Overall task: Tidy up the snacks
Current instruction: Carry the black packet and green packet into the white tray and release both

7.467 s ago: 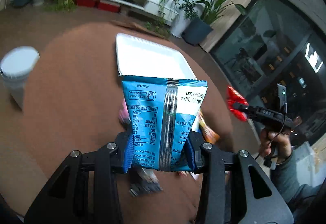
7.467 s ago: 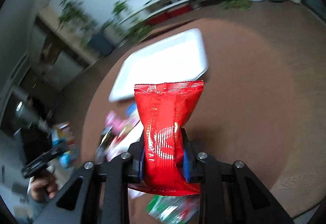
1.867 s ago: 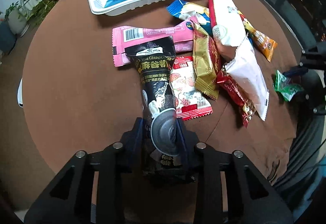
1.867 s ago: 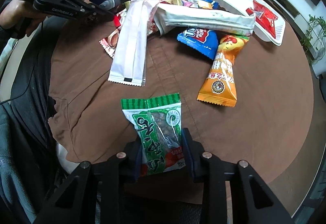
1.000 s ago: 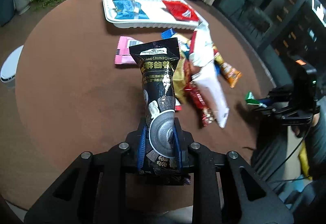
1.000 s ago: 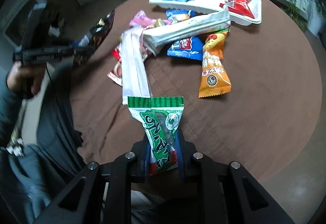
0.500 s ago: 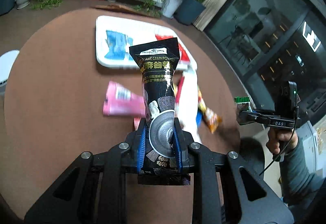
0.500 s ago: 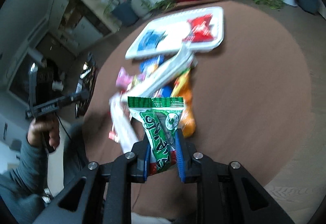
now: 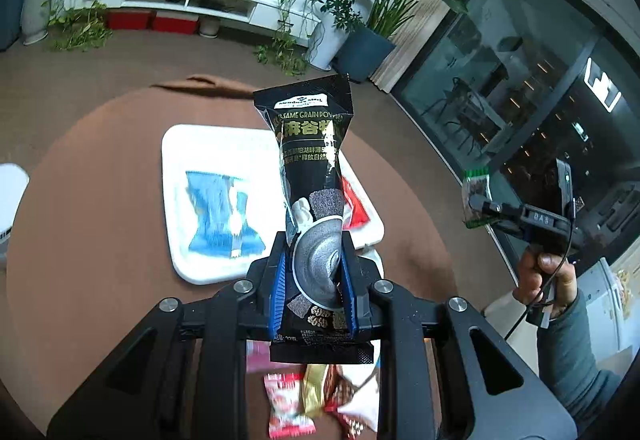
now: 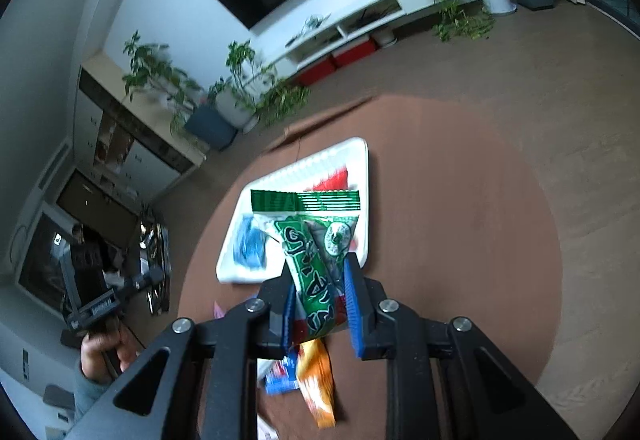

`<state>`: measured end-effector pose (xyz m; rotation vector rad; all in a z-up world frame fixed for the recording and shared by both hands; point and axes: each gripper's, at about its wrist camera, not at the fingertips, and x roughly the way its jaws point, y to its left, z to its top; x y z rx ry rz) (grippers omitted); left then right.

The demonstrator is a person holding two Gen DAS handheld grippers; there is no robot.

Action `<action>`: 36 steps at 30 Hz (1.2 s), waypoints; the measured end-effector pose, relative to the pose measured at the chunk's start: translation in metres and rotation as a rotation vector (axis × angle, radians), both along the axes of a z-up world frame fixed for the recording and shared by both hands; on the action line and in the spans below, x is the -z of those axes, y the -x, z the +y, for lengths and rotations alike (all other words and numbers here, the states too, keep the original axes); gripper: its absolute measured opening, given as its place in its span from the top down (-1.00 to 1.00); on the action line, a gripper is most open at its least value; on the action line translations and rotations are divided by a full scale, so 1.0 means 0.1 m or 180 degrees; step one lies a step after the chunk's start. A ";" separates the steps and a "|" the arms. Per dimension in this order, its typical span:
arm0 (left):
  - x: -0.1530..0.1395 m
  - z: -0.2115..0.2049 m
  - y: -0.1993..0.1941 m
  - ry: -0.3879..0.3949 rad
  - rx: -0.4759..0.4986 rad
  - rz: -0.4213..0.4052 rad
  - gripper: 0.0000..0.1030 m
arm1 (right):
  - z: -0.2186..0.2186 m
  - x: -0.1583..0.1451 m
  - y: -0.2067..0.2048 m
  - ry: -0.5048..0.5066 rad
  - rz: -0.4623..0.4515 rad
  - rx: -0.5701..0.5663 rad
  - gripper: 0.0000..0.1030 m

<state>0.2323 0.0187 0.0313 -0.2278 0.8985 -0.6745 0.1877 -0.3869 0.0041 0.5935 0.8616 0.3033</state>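
My left gripper (image 9: 314, 280) is shut on a tall black sesame powder packet (image 9: 310, 160) and holds it upright above the white tray (image 9: 176, 160). The tray holds a blue snack bag (image 9: 218, 216) and a red snack bag (image 9: 354, 206). My right gripper (image 10: 320, 300) is shut on a green snack packet (image 10: 316, 240), held in the air over the same tray (image 10: 360, 160). The right gripper also shows at the right of the left wrist view (image 9: 480, 205), off the table's edge.
Loose snacks lie on the brown round table (image 9: 100, 180) near me: red, gold and white packets (image 9: 320, 396), an orange packet (image 10: 318, 380) and a blue one (image 10: 280, 380). A white bin (image 9: 10, 192) stands at the left. Plants and a low cabinet stand behind.
Both grippers have lifted their packets off the table and carried them up and forward, from the snack pile to above the tray.
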 end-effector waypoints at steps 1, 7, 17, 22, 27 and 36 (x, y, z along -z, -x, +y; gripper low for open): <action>-0.03 -0.02 -0.04 -0.0014 0.0012 -0.0015 0.58 | 0.01 -0.03 -0.06 -0.0010 -0.0020 -0.0003 0.56; -0.13 -0.17 -0.31 -0.0036 0.0099 -0.0028 0.59 | 0.32 -0.14 -0.48 -0.0063 -0.0120 -0.0127 0.56; 0.09 -0.46 -0.85 -0.0104 0.0136 0.0156 0.58 | 0.93 0.07 -1.10 -0.0174 -0.0031 -0.0368 0.56; 0.40 -0.58 -1.11 -0.0181 0.0076 0.0315 0.58 | 1.13 0.30 -1.34 -0.0156 0.0109 -0.0411 0.56; 0.66 -0.76 -1.23 -0.0482 0.0004 0.0335 0.58 | 1.31 0.54 -1.52 0.0058 0.0274 -0.0450 0.56; 0.95 -1.07 -1.36 -0.0986 -0.0077 0.0262 0.58 | 1.45 0.86 -1.67 0.0409 0.0510 -0.0426 0.55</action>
